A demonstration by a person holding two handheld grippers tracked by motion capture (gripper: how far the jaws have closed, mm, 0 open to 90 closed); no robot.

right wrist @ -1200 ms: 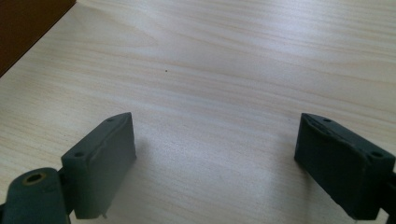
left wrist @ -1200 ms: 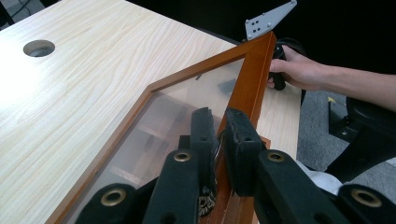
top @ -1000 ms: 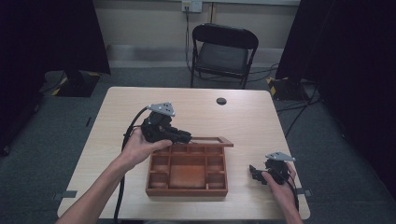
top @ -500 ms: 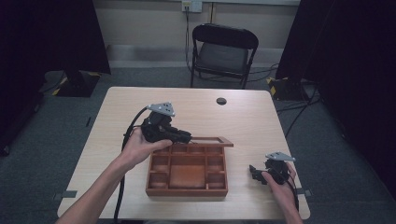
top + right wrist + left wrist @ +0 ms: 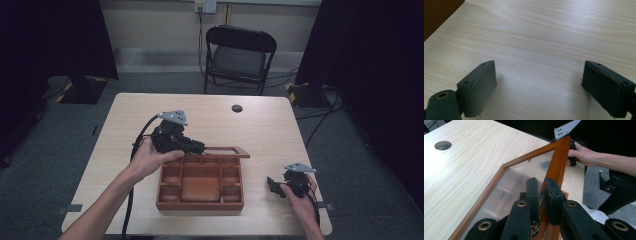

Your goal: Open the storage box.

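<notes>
high view, item one: wooden compartment box (image 5: 200, 185) on the tabletop (image 5: 280, 130), lying a little toward six o'clock from the middle, its glazed lid (image 5: 222, 150) raised at the twelve o'clock edge. left hand-held gripper (image 5: 197, 147) sits at the box's eleven o'clock corner; left gripper view shows its jaws pressed together on the lid's wooden frame (image 5: 556, 167), glass pane (image 5: 524, 177) to one side with the compartments dim beneath it. item two: right hand-held gripper (image 5: 272, 185) rests at about three o'clock of the box, apart from it; right gripper view shows its jaws spread wide over bare tabletop (image 5: 544, 37), nothing between them, a dark corner of the box (image 5: 439, 12) at ten o'clock in that view. item three: round cable hole (image 5: 237, 108) toward twelve o'clock, chair (image 5: 240, 55) beyond the far edge.

step in hand, as i judge it: lid being swung on its hinge, pinched by the frame. next move calls for carrying the frame along the hinge's arc without twisting, the grip kept on wood and off the glass; the free gripper may need to steady the box.

against the earlier frames: no change i can see; lid angle, box and both hands sit as they did.
</notes>
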